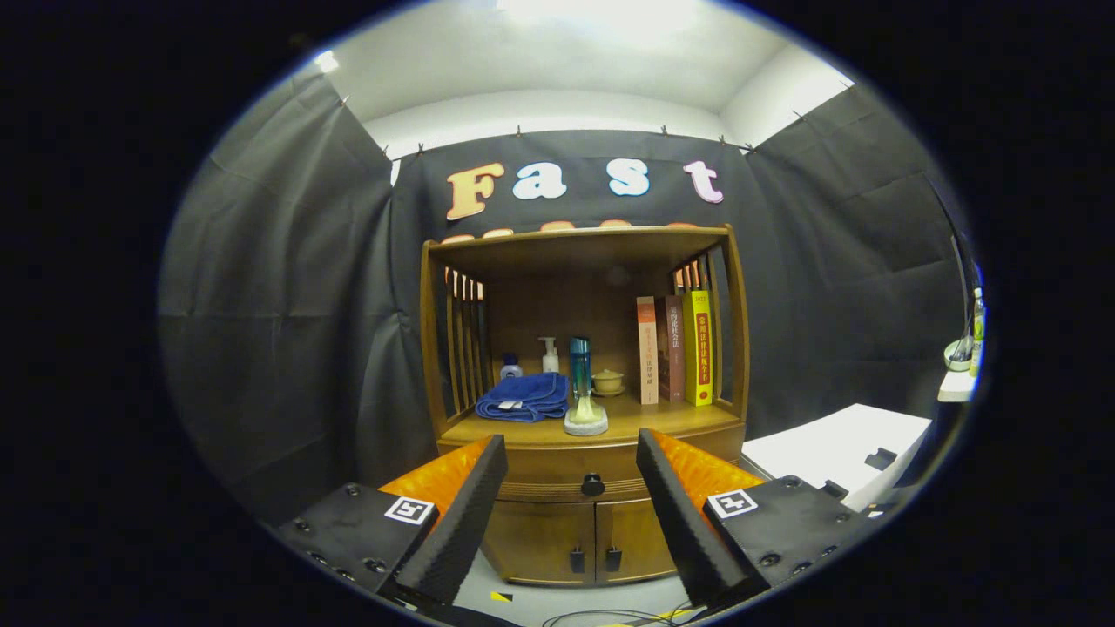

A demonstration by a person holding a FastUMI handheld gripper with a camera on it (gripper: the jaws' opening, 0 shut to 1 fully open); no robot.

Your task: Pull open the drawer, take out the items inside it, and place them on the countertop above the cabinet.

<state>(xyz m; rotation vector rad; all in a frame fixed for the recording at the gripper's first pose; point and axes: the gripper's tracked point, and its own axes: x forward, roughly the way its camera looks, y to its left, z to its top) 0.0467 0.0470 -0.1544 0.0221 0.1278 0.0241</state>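
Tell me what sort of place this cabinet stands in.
Probably a staged recording booth, not a real home: black cloth hangs as walls behind the wooden cabinet, whose shelf holds books and a blue towel. The gripper is open, short of the drawer knob.

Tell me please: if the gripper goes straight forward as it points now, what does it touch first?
Probably the drawer knob: it sits between the open gripper fingers, on the closed drawer front ahead. Depth is hard to judge.
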